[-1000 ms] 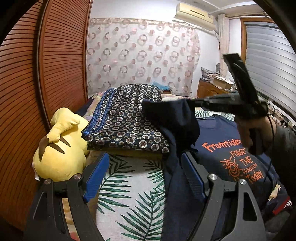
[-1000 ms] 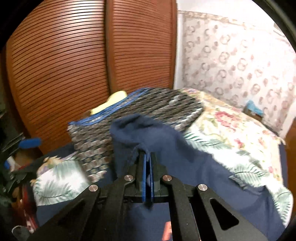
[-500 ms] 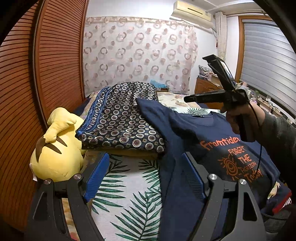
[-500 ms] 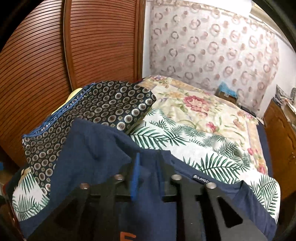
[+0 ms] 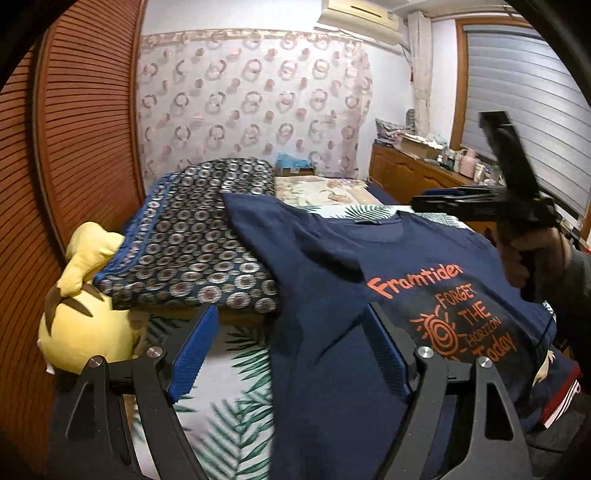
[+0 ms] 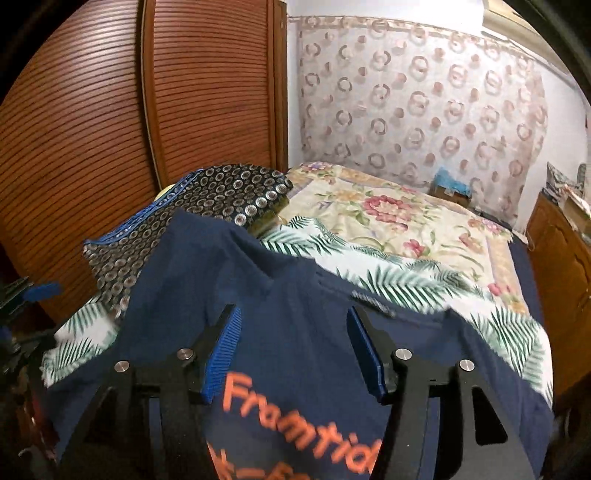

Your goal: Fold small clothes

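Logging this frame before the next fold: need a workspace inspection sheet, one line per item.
Surface: bed with palm-leaf sheet and floral cover.
Job's things: navy T-shirt, orange print up, lying spread; one sleeve laps over the folded patterned blanket.
Clutter: yellow plush toy beside the blanket; red-and-white garment edge under the shirt.
Grippers: left gripper open, nothing between its pads; right gripper open above the shirt, jaws just been opening, nothing gripped.
Cables: nothing seen.
Surroundings: slatted wooden doors, ring-pattern curtain, cluttered wooden dresser, air conditioner.
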`<control>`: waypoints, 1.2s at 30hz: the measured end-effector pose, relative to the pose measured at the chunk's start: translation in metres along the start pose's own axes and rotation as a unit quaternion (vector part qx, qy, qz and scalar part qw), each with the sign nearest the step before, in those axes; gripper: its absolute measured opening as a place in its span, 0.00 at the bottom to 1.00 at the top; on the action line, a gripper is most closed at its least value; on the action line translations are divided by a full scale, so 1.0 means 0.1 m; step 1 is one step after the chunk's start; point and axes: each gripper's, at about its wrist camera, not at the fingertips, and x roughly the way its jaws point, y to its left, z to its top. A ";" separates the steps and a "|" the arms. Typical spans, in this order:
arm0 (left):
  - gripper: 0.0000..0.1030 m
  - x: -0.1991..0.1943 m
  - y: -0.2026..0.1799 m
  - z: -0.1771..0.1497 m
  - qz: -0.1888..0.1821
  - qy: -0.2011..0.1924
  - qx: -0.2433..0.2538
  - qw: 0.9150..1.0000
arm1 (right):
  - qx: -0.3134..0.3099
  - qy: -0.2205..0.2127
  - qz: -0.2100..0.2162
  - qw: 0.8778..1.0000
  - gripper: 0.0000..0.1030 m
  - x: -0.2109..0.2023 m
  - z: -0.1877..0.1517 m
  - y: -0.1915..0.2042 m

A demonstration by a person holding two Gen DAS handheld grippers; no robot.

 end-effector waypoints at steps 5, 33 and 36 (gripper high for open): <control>0.78 0.17 -0.23 0.05 -0.018 0.012 0.014 1.000 | 0.019 -0.009 -0.006 1.000 0.60 -0.37 -0.32 -0.18; 0.78 1.11 -1.24 0.24 -0.075 0.125 0.092 0.985 | 0.149 0.030 -0.137 0.979 0.56 -1.81 -2.01 -1.25; 0.78 1.17 -1.27 0.23 -0.074 0.136 0.093 0.984 | 0.157 0.038 -0.136 0.977 0.56 -1.82 -2.01 -1.31</control>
